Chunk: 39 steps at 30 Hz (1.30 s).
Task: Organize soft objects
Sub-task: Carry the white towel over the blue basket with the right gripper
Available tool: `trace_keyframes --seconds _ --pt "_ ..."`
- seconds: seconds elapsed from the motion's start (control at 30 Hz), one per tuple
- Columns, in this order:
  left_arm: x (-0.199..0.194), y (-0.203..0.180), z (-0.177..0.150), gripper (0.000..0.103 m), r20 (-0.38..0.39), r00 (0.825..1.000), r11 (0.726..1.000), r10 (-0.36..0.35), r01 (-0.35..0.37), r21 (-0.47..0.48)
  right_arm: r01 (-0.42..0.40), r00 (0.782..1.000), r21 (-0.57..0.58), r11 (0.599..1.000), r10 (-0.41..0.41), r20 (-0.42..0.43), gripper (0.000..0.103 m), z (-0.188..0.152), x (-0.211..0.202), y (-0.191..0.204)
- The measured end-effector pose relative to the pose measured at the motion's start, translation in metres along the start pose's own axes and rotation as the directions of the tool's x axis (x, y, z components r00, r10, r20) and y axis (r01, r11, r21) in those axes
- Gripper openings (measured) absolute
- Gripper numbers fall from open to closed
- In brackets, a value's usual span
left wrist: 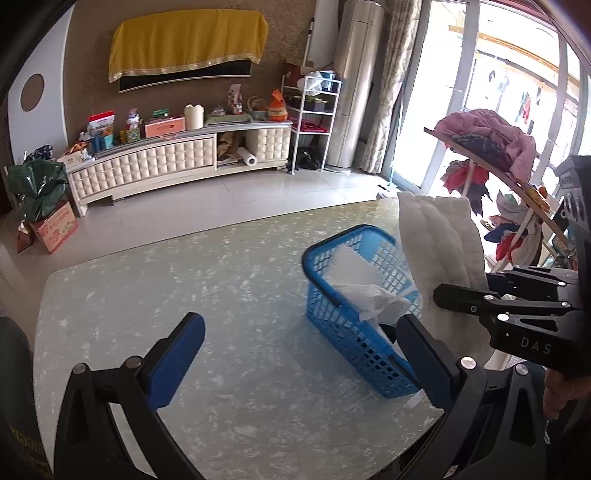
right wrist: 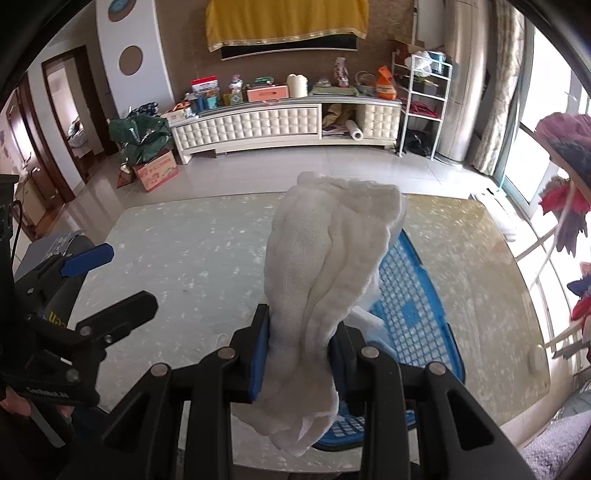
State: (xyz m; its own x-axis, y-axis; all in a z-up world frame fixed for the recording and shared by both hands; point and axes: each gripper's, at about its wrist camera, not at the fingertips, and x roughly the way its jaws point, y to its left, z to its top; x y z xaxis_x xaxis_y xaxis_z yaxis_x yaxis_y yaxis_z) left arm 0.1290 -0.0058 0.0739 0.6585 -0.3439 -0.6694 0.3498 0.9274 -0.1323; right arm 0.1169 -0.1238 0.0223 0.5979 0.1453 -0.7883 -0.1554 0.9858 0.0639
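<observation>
Right wrist view: white cloth clamped between right gripper jaws above blue basket on table; lower fully inside rim before releasing; left gripper jaws apart, empty, clear of basket.

1. This is a home living room: a long cream tufted TV cabinet runs along the back wall, with a yellow cloth draped over the screen above it.
2. Its top is crowded with household boxes, jars and snack packets.
3. A tall standing air conditioner and patterned curtains stand beside glass balcony doors.
4. A rack piled with clothes stands near the marbled tabletop.
</observation>
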Motion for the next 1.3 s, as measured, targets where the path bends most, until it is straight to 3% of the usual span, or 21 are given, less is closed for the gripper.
trace_keyframes --seconds 0.8,1.3 --pt "0.042 -0.047 -0.007 0.103 -0.087 0.996 0.994 -0.036 0.044 0.095 0.022 0.995 0.153 0.988 -0.006 -0.101 0.029 -0.017 0.025 -0.032" --pt "0.065 -0.064 -0.01 0.103 -0.145 0.989 0.989 -0.011 0.031 0.142 0.052 0.981 0.176 0.983 -0.018 -0.192 0.031 -0.019 0.04 -0.031"
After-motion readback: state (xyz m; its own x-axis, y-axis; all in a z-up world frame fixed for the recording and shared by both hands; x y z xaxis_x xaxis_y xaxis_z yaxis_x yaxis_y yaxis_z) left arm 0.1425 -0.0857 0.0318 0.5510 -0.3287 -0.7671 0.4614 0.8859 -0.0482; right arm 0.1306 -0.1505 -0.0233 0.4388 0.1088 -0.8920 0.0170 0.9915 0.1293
